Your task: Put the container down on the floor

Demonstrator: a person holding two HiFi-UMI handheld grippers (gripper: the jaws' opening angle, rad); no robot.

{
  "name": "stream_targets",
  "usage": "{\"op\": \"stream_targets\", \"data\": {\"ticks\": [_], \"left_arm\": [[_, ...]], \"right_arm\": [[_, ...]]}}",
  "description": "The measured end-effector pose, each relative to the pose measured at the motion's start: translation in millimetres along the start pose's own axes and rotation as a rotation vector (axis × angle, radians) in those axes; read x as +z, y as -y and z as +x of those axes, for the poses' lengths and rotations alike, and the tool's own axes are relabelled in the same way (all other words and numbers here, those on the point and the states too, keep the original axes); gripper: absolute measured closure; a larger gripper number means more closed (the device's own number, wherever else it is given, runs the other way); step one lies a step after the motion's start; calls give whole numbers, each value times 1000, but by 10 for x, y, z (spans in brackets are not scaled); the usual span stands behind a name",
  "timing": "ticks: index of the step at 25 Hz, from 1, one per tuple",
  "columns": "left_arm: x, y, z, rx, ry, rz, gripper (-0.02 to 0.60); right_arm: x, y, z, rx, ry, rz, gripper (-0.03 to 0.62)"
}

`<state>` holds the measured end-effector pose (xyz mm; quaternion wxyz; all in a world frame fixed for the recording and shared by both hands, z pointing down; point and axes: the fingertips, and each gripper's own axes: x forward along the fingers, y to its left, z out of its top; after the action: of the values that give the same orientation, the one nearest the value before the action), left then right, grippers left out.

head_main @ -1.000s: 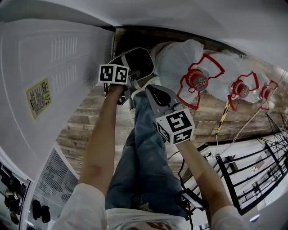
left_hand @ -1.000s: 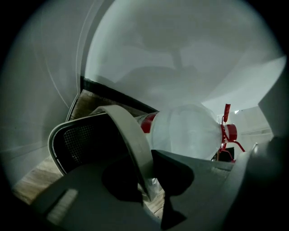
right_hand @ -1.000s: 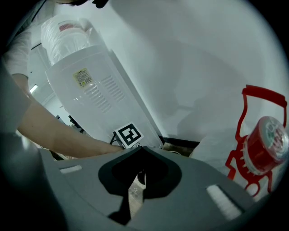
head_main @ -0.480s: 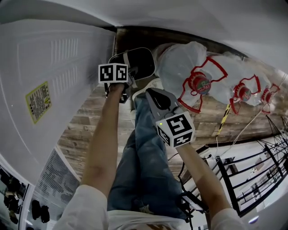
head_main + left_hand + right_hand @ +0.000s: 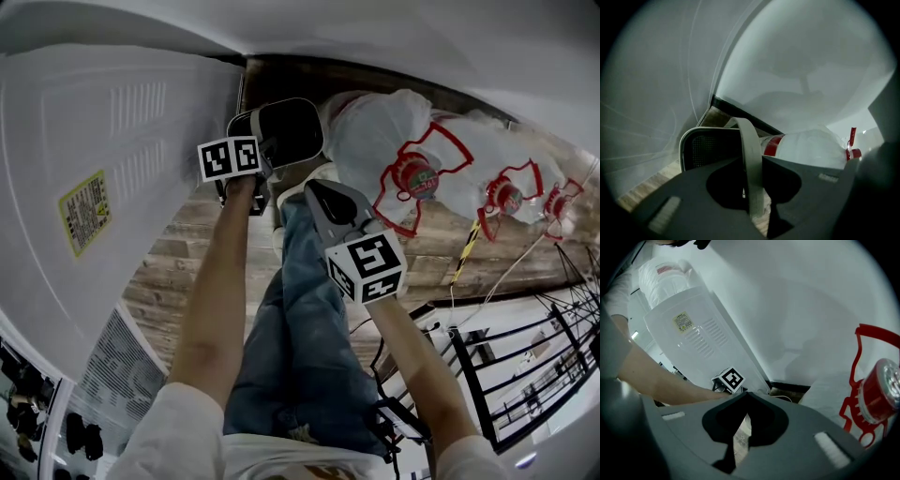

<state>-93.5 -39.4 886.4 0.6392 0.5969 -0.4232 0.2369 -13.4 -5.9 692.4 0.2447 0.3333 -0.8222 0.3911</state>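
The left hand-held gripper (image 5: 752,199) clamps the pale handle (image 5: 750,154) of the container (image 5: 289,131), which sits just beyond its jaws.

Your head camera looks steeply down at the floor (image 5: 178,267). The left tool (image 5: 752,187) and right tool (image 5: 743,427) cameras sit close behind their jaws. All three share the bagged bottle (image 5: 375,136).

Left gripper (image 5: 751,187) clamped; right gripper (image 5: 742,425) seemingly closed.
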Motion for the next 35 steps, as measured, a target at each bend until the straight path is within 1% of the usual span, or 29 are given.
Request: {"op": "stream_targets", "data": {"ticks": [3, 7, 11, 17, 20, 24, 26, 33, 35], "left_arm": [[8, -35, -19, 18, 11, -7, 517], [-12, -168, -63, 91, 15, -6, 522], [-47, -319, -121, 146, 14, -14, 523], [-97, -551, -197, 233, 10, -18, 522], [-100, -677, -235, 290, 13, -27, 520], [-173, -838, -299, 383, -5, -19, 472], [-214, -891, -310, 416, -13, -9, 451], [-311, -938, -311, 487, -27, 8, 360], [-326, -939, -327, 501, -31, 13, 345]], "right_arm": [[5, 6, 29, 0, 2, 6, 571], [27, -26, 58, 6, 9, 12, 571], [48, -76, 68, 15, 11, 12, 571], [18, -130, 82, 28, 0, 19, 571], [-10, -172, 123, 42, -11, 10, 571], [-13, -204, 160, 50, -14, 26, 571], [-4, -207, 178, 55, -13, 32, 571], [4, -164, 184, 53, -16, 31, 571], [20, -155, 172, 51, -14, 33, 571]]}}
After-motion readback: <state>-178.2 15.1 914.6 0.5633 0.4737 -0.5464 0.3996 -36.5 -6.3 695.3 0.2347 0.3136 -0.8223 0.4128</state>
